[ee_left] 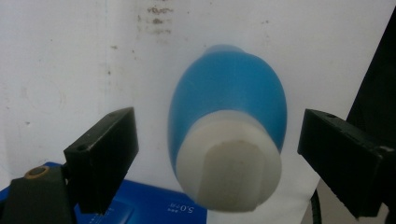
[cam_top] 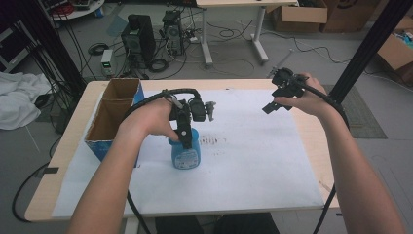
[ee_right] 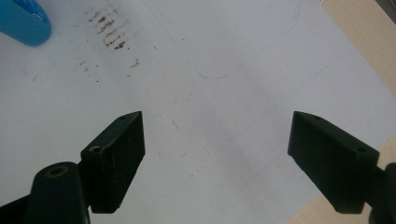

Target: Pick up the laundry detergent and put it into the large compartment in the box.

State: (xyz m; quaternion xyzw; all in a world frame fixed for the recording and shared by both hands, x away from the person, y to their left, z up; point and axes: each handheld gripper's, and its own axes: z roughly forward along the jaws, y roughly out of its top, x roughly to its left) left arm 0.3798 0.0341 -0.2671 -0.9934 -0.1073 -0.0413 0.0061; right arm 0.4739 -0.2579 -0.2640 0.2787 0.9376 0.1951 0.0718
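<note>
A blue bottle with a white cap stands upright on the white sheet, left of centre. My left gripper hangs straight above it, open, with one jaw on each side of the cap and a gap between each jaw and the cap. In the left gripper view the bottle's blue body sits between the jaws of that gripper. My right gripper is held over the far right of the sheet, open, with nothing between its jaws. The bottle's base shows at that view's top left corner.
An open cardboard box with blue sides lies at the table's left edge, close to my left forearm. Dark smudges mark the sheet right of the bottle. Bare wood borders the sheet at the right. Computers and cables are on the floor beyond.
</note>
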